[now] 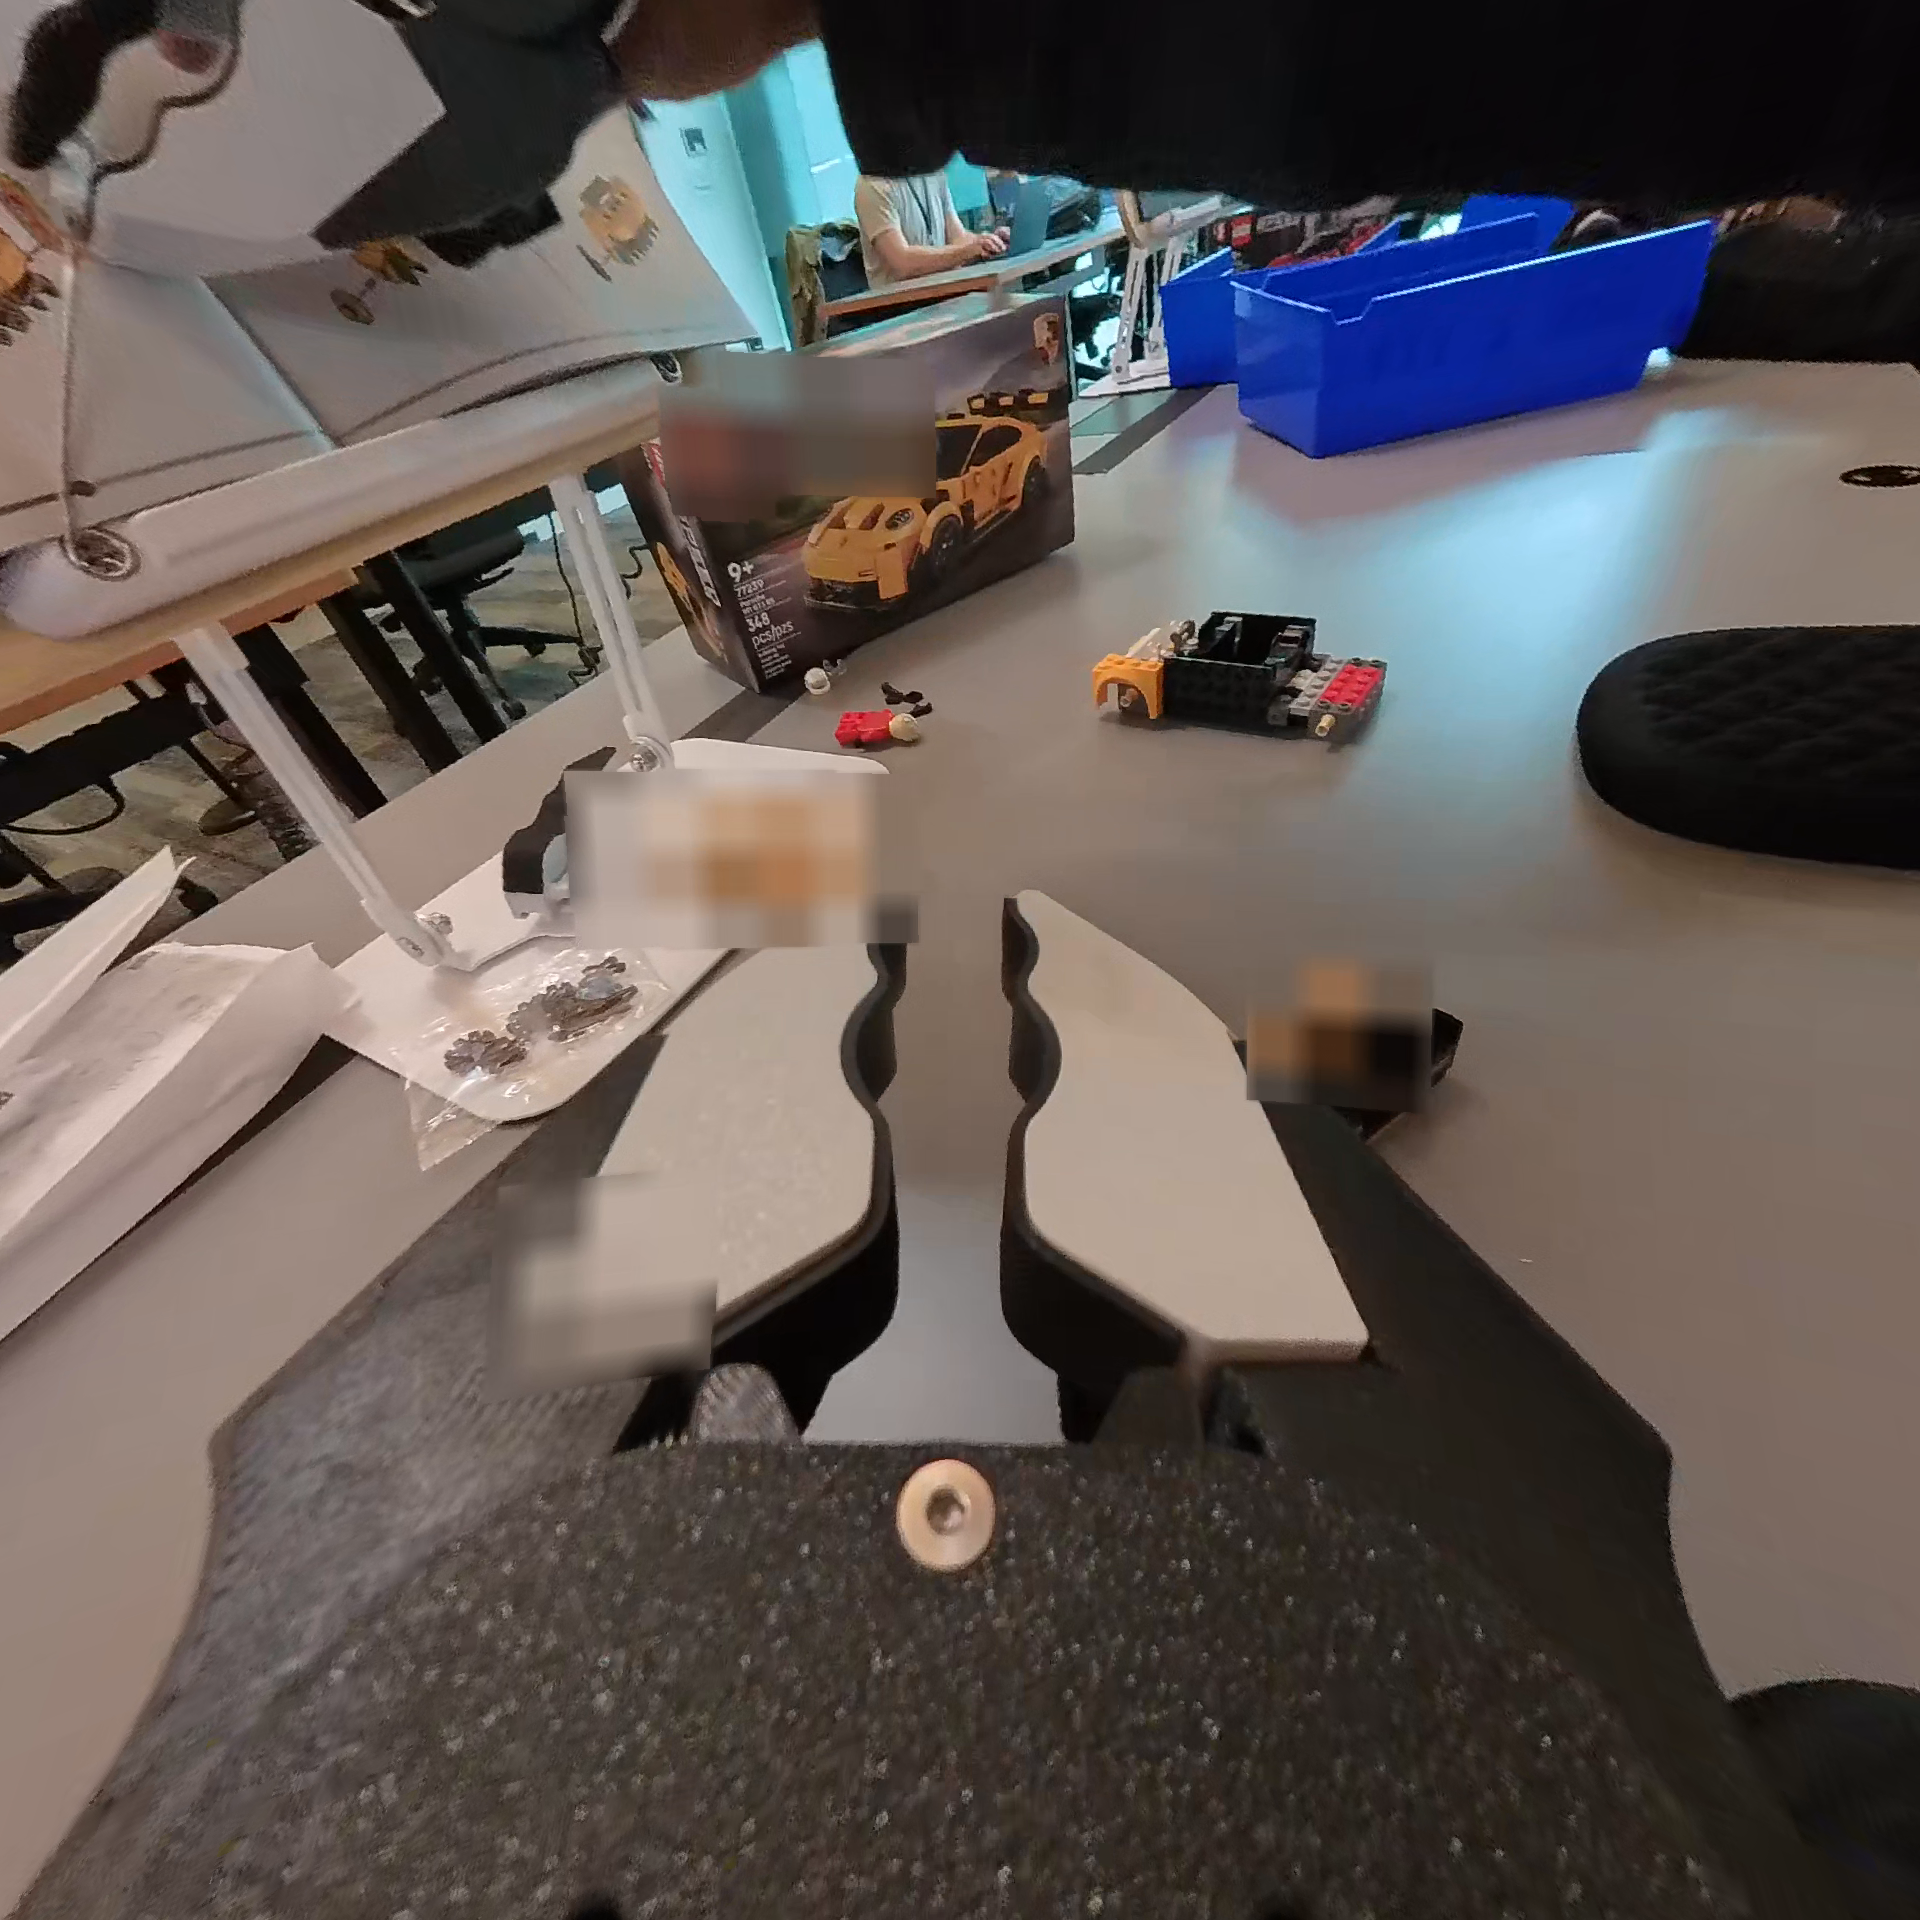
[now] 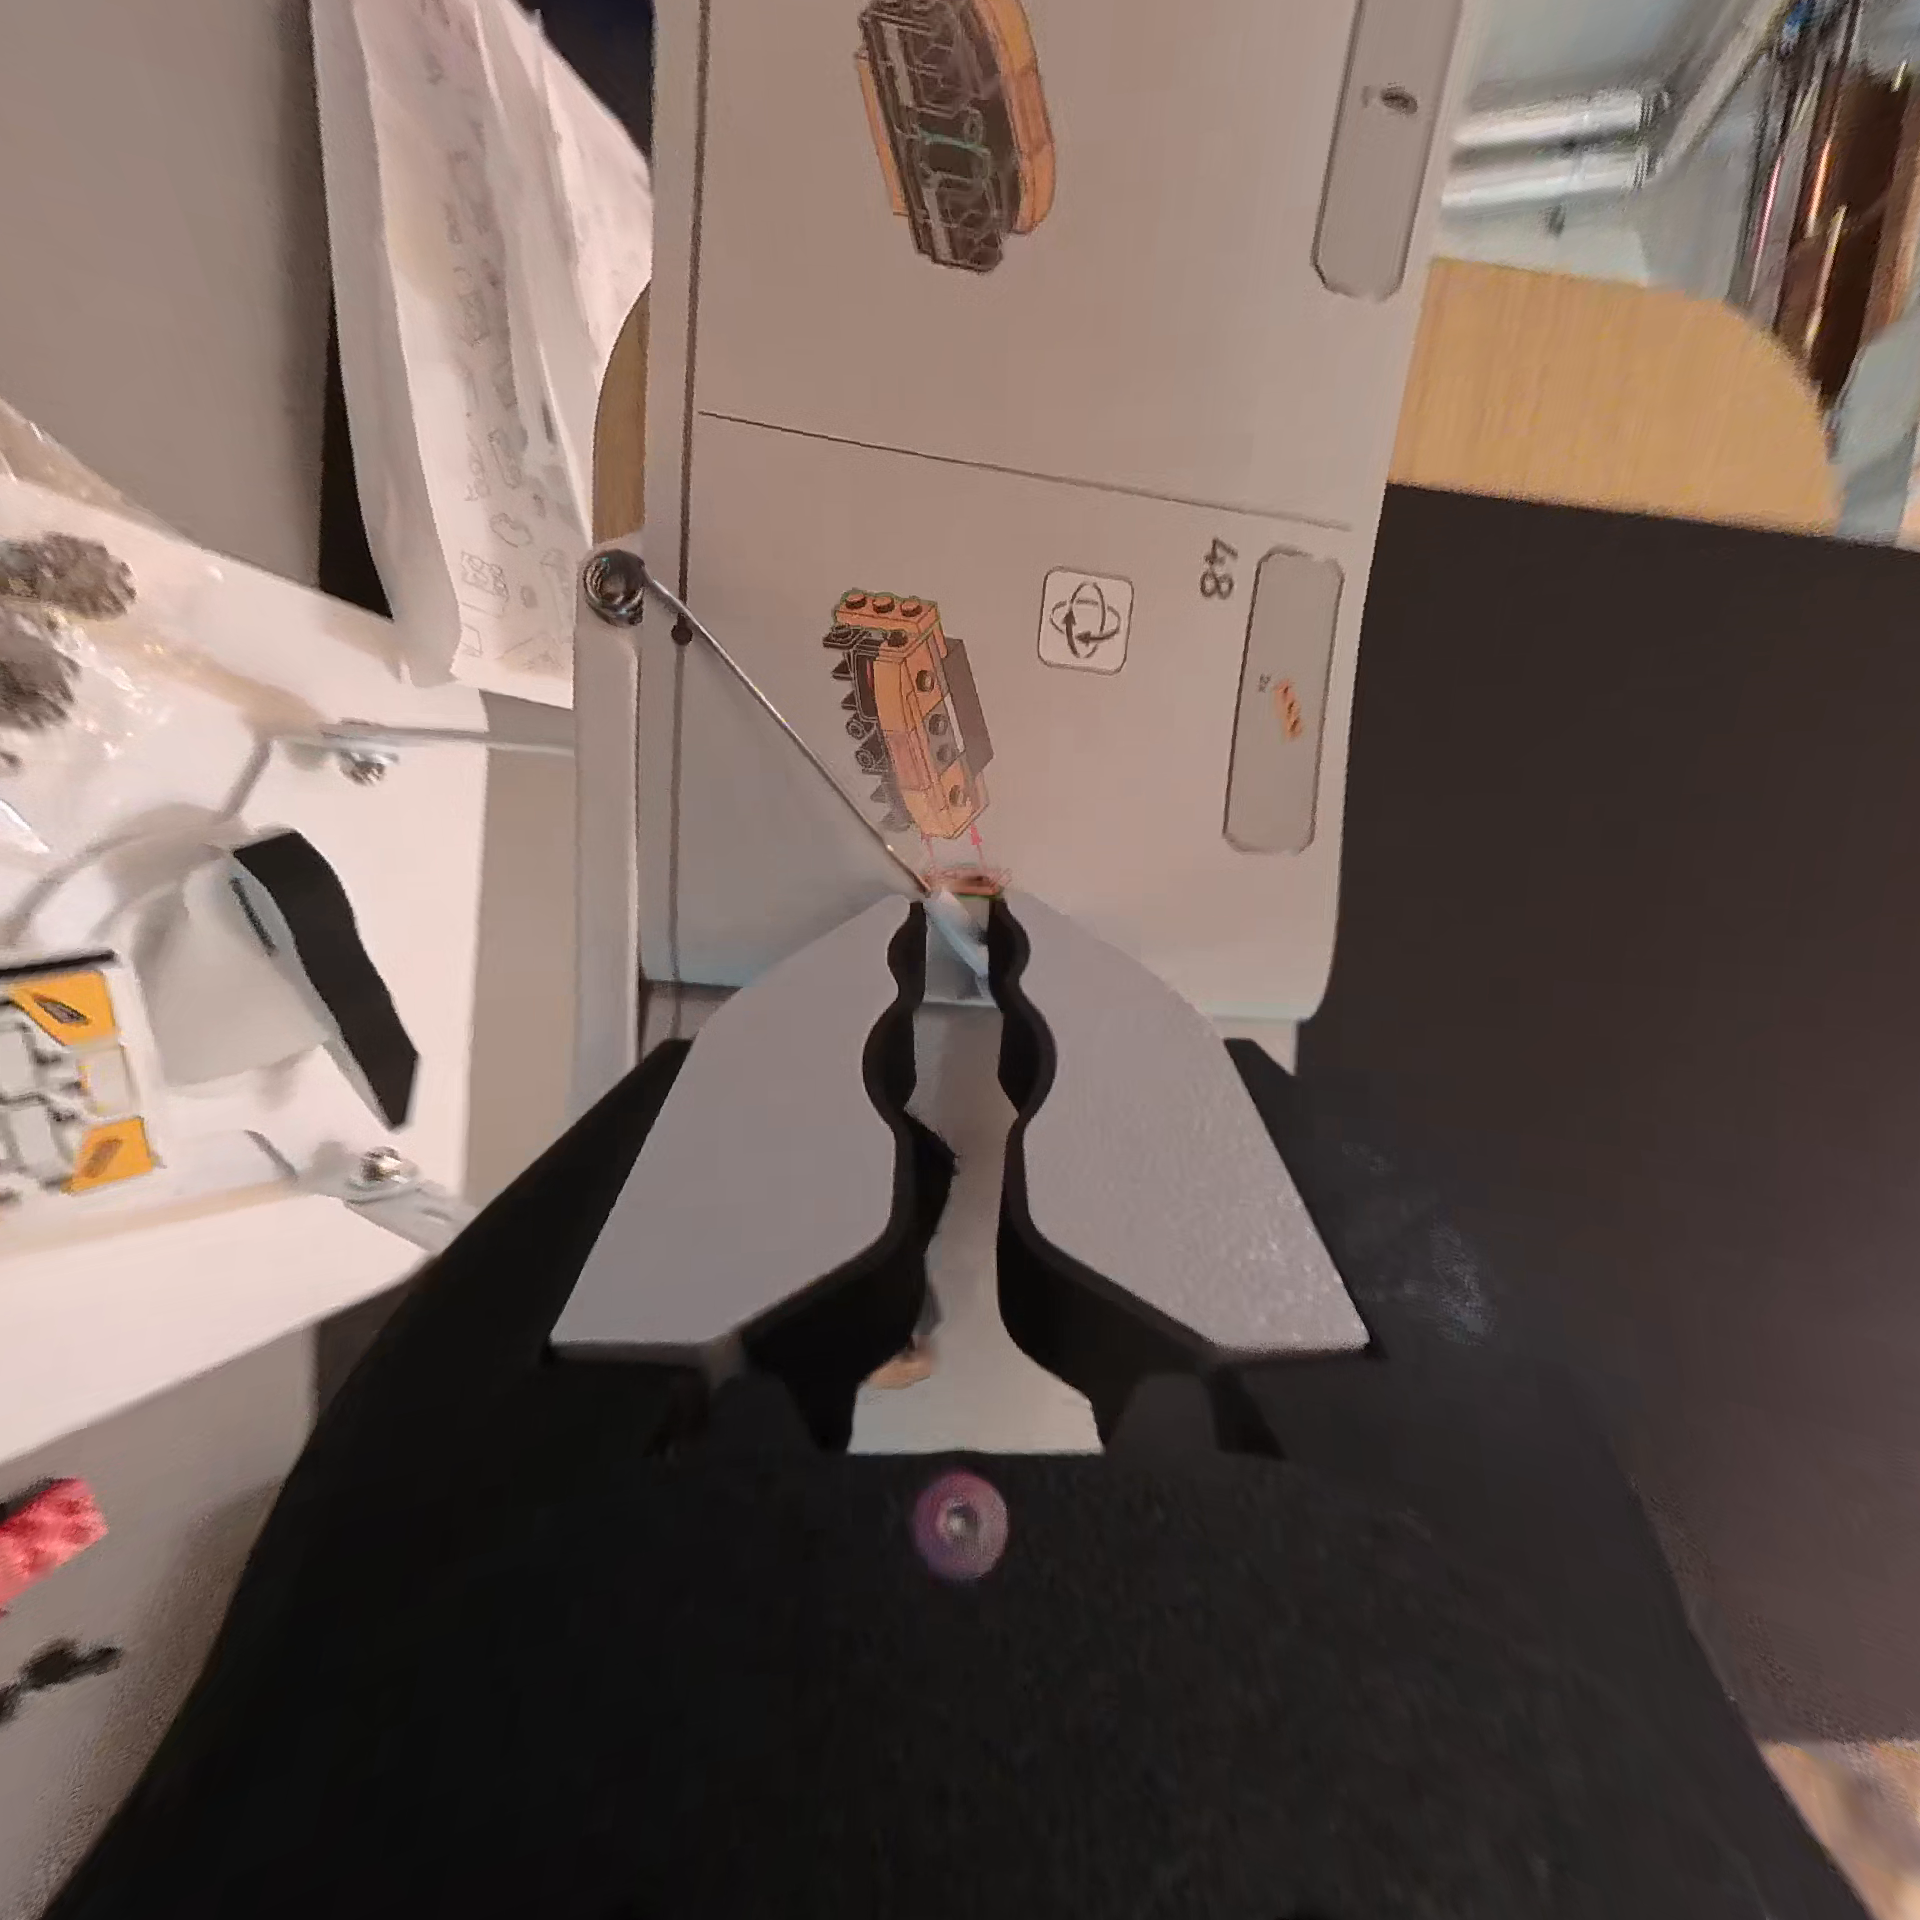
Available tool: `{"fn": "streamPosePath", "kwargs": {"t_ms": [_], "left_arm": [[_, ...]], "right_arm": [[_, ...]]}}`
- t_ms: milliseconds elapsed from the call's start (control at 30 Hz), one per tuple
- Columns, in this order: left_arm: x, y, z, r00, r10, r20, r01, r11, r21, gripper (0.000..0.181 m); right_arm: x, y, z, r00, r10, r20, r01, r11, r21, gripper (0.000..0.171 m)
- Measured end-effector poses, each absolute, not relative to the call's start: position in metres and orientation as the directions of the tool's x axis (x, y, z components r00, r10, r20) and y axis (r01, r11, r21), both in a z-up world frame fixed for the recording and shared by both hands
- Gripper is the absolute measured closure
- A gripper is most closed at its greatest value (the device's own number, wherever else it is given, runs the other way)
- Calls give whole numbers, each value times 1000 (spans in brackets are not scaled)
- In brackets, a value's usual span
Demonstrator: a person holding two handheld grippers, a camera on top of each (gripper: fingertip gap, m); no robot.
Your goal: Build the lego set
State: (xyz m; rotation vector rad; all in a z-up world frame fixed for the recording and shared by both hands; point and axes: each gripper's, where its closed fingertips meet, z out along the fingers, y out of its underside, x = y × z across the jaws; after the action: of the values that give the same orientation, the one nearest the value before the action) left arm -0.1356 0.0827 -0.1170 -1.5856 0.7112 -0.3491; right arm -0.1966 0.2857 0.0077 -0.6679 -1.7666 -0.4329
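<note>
Right gripper [image 2: 956, 914] nipping bottom edge of white instruction-booklet page [image 2: 997, 644] propped on white wire-armed stand [image 2: 613, 592], jaws nearly pressed together on the paper; left gripper [image 1: 940, 925] low over grey table [image 1: 1558, 1039], jaws slightly spread, empty. Half-built black, orange and red brick chassis [image 1: 1242, 675] ahead-right of left gripper, well apart, long axis crosswise. Printed dark box showing yellow car [image 1: 883, 520] behind; writing not transcribed

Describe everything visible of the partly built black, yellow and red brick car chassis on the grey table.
The partly built black, yellow and red brick car chassis looks like plastic bricks. It has an open black box-like middle, a yellow wheel arch at its left end, grey and red studded plates at its right end, and pale axle pins sticking out. It sits flat on the grey table, right of the set's box, and neither gripper touches it.
</note>
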Motion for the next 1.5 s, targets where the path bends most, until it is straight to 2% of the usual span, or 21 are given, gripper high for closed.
{"fn": "streamPosePath", "kwargs": {"t_ms": [133, 233, 567, 633, 733, 800, 867, 967, 1033, 1133, 1267, 1367, 1500], "left_arm": [[-137, 84, -119, 765, -621, -171, -232, -18, -972, 165], [-136, 84, -122, 763, -625, -167, -235, -26, -972, 166], [-135, 85, -125, 758, -634, -156, -234, -41, -971, 166], [-135, 85, -125, 757, -635, -154, -234, -43, -971, 166], [-135, 85, -125, 757, -636, -149, -230, -47, -972, 166], [-136, 85, -125, 759, -636, -140, -222, -50, -974, 166], [-138, 85, -124, 763, -635, -120, -201, -57, -978, 167], [-143, 86, -121, 779, -622, -81, -158, -70, -985, 176], [-150, 88, -114, 804, -590, -77, -131, -50, -990, 181], [-164, 91, -104, 852, -516, -89, -110, -9, -994, 181], [-184, 98, -97, 913, -397, -92, -90, 23, -996, 181], [-192, 100, -94, 932, -352, -91, -86, 29, -996, 181], [-196, 100, -93, 942, -321, -101, -96, 32, -995, 181]], "right_arm": [[-188, 287, 0, -12, 450, 893, 681, 658, -322, 159], [-185, 287, -4, 83, 546, 834, 660, 597, -456, 158], [-185, 286, -4, 154, 626, 764, 622, 539, -567, 157], [-184, 282, -2, 140, 636, 759, 599, 556, -577, 149], [-174, 268, 16, 176, 659, 731, 524, 566, -636, 138], [-157, 253, 29, 236, 705, 669, 444, 534, -720, 137], [-135, 233, 34, 288, 781, 554, 327, 464, -823, 138], [-97, 201, 29, 326, 906, 270, 84, 257, -963, 143], [-73, 189, 10, 351, 927, 132, 4, 139, -990, 151], [-44, 181, -25, 457, 887, 61, -13, 76, -997, 170], [-32, 177, -49, 520, 853, 52, 2, 59, -998, 171], [-33, 180, -54, 516, 857, 12, -18, 25, -1000, 171], [-37, 181, -76, 510, 859, 38, 45, 17, -999, 171]]}}
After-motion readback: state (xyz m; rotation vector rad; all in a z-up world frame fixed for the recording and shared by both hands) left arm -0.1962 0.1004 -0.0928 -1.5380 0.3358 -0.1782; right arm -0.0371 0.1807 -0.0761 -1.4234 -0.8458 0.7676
